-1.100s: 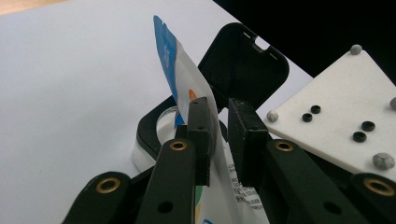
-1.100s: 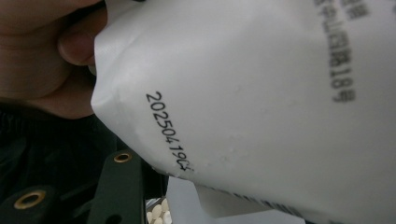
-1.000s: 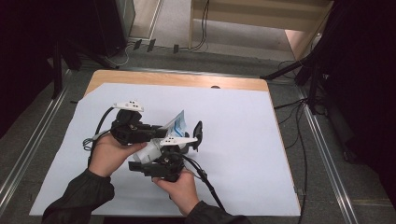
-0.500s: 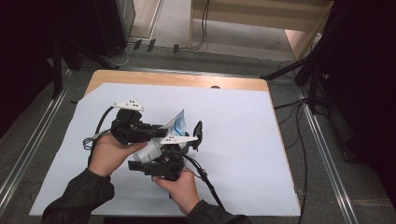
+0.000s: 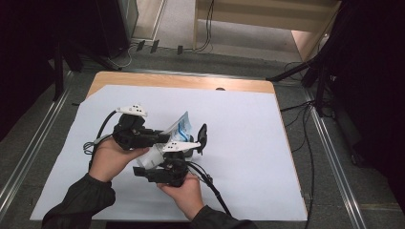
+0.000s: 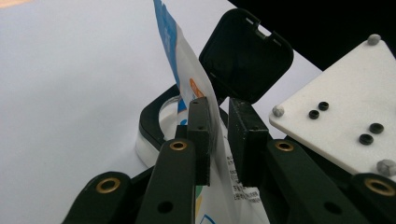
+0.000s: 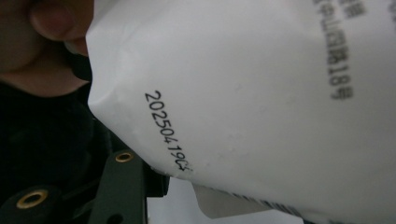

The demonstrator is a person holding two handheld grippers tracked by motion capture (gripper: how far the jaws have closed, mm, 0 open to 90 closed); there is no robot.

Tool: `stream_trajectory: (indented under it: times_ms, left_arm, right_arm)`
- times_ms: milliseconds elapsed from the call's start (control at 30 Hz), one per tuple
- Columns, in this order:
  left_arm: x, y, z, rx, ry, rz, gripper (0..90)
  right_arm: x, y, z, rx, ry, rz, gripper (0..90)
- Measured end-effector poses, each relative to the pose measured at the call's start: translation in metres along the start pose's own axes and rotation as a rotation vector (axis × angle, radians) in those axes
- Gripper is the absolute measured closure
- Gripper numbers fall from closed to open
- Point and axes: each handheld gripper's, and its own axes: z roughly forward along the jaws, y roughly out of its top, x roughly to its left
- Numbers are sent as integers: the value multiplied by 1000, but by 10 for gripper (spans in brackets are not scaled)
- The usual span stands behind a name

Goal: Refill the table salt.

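a: where's the packet?

b: the white and blue packet (image 5: 179, 130) is held up off the white sheet (image 5: 248, 157) that covers the table (image 5: 191, 82), between the two hands near the person's edge. in the left gripper view the left gripper (image 6: 218, 122) has its jaws drawn narrow on the packet's (image 6: 187, 70) thin edge, one pad on each face of it.

a: and the other tongs?

b: hard to say. in the right gripper view the packet (image 7: 261, 93) sits so close that the print is partly blurred; i can read a row of digits, the rest runs off the top right corner. one black jaw comes up at the bottom left, the other is behind the packet. whether the right gripper (image 5: 181, 152) grips it, i can't tell.

a: does the high view help?

b: not much. there the right gripper's grey plate and the right hand (image 5: 184, 193) cover the jaws and the packet's lower part.

a: anything else in there?

b: a small container (image 6: 156, 126) with a black rim and a clear wall, its black lid (image 6: 245, 56) flipped open, just behind the packet in the left gripper view. the packet and the jaws hide most of it, so i can't make out what's inside. a fingertip of the left hand (image 7: 42, 37) fills the top left of the right gripper view, out of focus.
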Motion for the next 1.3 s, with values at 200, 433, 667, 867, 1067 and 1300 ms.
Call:
stream_trajectory:
  times_ms: [200,433,667,867,1067,1300]
  left_arm:
    - [4,-5,1,14,-1,-12,799]
    - [7,-8,0,21,-6,-6,795]
    - [12,-10,1,27,-12,-9,771]
    - [15,-10,6,32,-15,-11,725]
    - [19,-11,11,22,-20,3,712]
    - [23,-11,17,26,-36,2,705]
  right_arm:
    - [-2,-6,5,24,-53,-54,521]
    - [-6,-13,9,45,-110,-138,524]
    - [-8,-18,12,70,-162,-199,524]
    - [-8,-22,13,92,-190,-239,526]
    - [-9,-27,13,116,-221,-288,527]
    - [-11,-31,13,130,-242,-313,526]
